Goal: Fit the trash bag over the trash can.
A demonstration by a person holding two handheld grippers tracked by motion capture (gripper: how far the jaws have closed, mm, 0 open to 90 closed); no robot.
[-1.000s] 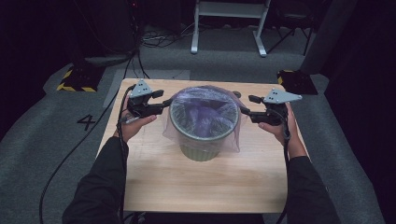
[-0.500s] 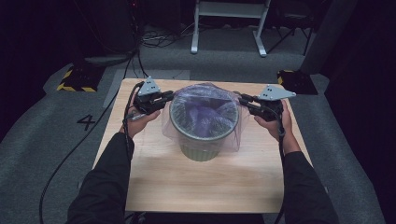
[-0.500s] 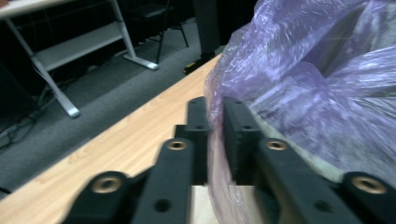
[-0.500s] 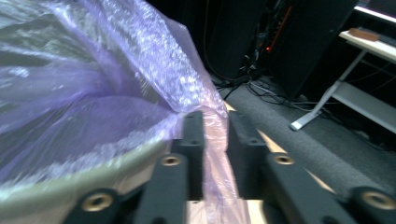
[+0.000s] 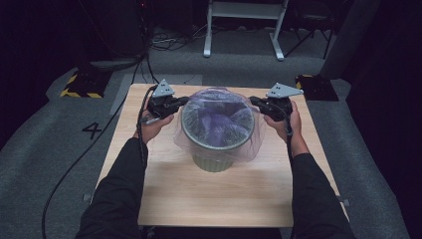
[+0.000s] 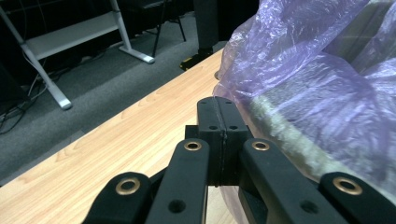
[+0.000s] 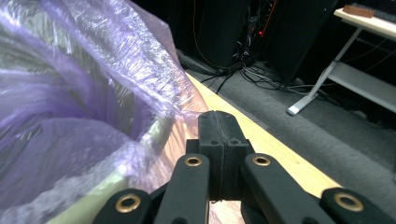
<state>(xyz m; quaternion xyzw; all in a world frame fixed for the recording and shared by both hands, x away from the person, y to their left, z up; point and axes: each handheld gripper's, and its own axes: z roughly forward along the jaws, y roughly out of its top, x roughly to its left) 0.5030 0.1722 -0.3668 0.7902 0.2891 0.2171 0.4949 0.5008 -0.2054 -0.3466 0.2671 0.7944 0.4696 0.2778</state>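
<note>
- A pale green bin (image 5: 215, 162) stands upright near the middle of the table (image 5: 214, 199), its long axis vertical and its round mouth facing straight up.
- A thin purple plastic bag (image 5: 217, 117) lines the bin, its rim folded out over the lip and hanging as a loose skirt down the sides.
- The left tool (image 5: 180, 102) sits at the bin's left rim, held by the person's left hand (image 5: 152, 127); its jaws have just been closing and now meet flush, with bag film (image 6: 299, 70) just beside the tips; whether any film is caught between them cannot be told.
- The right tool (image 5: 254, 102) sits at the right rim in the right hand (image 5: 288, 124); its jaws have likewise just closed flat together, the film (image 7: 93, 70) lying against their left side.
- The table is light wood, on grey carpet (image 5: 59, 149) bearing a painted "4" (image 5: 93, 130).
- Beyond, a dark room holds white desk legs (image 5: 244, 30), cables and a yellow-black striped block (image 5: 79, 84).
</note>
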